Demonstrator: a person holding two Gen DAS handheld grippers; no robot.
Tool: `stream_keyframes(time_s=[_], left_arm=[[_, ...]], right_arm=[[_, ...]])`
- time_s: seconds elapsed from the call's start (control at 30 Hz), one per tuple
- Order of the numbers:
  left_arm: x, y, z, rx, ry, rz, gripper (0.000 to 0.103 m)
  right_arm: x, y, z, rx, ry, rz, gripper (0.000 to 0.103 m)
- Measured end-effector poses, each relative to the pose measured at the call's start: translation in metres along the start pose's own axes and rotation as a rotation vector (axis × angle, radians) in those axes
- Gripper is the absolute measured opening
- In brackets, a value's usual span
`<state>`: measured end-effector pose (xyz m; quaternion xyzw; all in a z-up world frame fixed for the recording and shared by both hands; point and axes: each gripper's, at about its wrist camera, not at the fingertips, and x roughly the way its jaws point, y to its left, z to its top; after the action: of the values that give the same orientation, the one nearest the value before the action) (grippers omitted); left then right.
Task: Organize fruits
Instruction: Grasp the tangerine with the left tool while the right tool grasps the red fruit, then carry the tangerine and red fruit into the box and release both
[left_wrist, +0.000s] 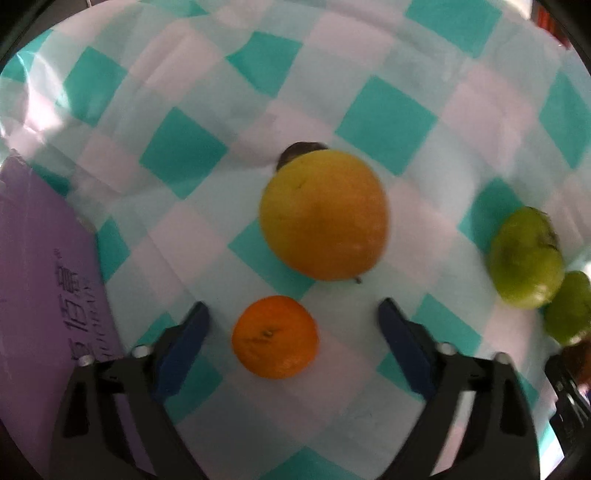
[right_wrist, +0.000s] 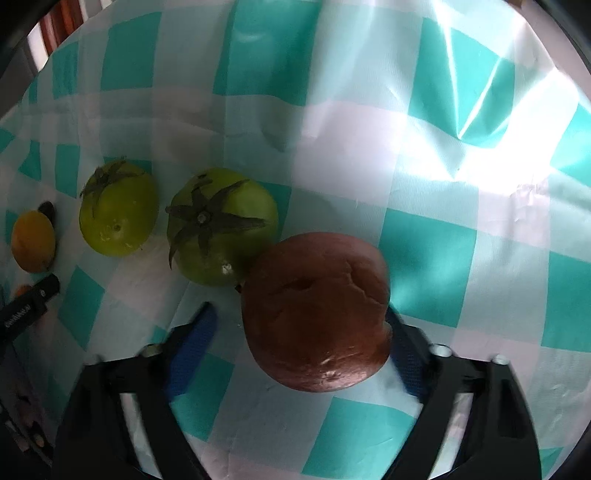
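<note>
Left wrist view, nearest first: the left gripper (left_wrist: 293, 314) stands with its jaws apart, and the small orange (left_wrist: 275, 336) lies on the checked cloth (left_wrist: 388, 122) between them with cloth showing on both sides, so neither pad presses it. Straddling it this way looks like the set-up for a pick. Just beyond lies one large yellow-orange fruit (left_wrist: 324, 215), with a dark object (left_wrist: 299, 151) half hidden behind it; a purple box (left_wrist: 40, 258) lies at the left edge.

Right wrist view: the right gripper (right_wrist: 301, 317) has the brown fruit (right_wrist: 316, 312) between its jaws. It lies hard against the right-hand pad, but a gap shows at the left-hand one, so no grip is closed yet. Touching it beyond is one green tomato (right_wrist: 221, 225); a second green tomato (right_wrist: 118, 208) lies well apart to the left. Five fruits in all, plus that dark object.
</note>
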<state>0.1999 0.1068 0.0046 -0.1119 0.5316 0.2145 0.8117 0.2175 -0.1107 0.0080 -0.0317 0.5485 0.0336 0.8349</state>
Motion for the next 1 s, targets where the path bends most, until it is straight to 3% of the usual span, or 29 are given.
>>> stream_keyframes(time_s=[0.03,0.07,0.2,0.33,0.47,0.57,0.73,0.83,1.0], left_arm=[[-0.004,-0.007,-0.002,0.049,-0.013,-0.019,0.064],[-0.007,-0.012,-0.003,0.079,-0.017,-0.043,0.037],[-0.021,-0.034,-0.020,0.170,0.030,-0.143,0.037],[-0.054,-0.055,-0.068,0.302,0.026,-0.235,0.037],[-0.084,-0.064,-0.114,0.404,0.027,-0.282,0.037],[-0.105,-0.061,-0.132,0.453,0.021,-0.298,0.037],[-0.154,-0.025,-0.139,0.414,-0.056,-0.284,0.037],[-0.193,0.010,-0.149,0.401,-0.138,-0.270,0.037],[-0.226,0.042,-0.141,0.339,-0.185,-0.278,0.037]], right_arm=[[-0.001,-0.001,-0.004,-0.006,-0.010,-0.023,0.060],[-0.003,-0.003,-0.007,0.002,-0.019,-0.029,0.057],[-0.018,-0.013,-0.029,0.018,-0.013,-0.006,0.056],[-0.045,-0.025,-0.063,0.052,-0.017,0.032,0.056],[-0.072,-0.029,-0.107,0.055,-0.001,0.066,0.056],[-0.092,-0.030,-0.137,0.069,0.000,0.097,0.056],[-0.123,-0.027,-0.158,0.073,-0.029,0.153,0.056],[-0.144,-0.014,-0.155,0.053,-0.074,0.188,0.056],[-0.189,0.010,-0.152,-0.008,-0.142,0.230,0.056]])
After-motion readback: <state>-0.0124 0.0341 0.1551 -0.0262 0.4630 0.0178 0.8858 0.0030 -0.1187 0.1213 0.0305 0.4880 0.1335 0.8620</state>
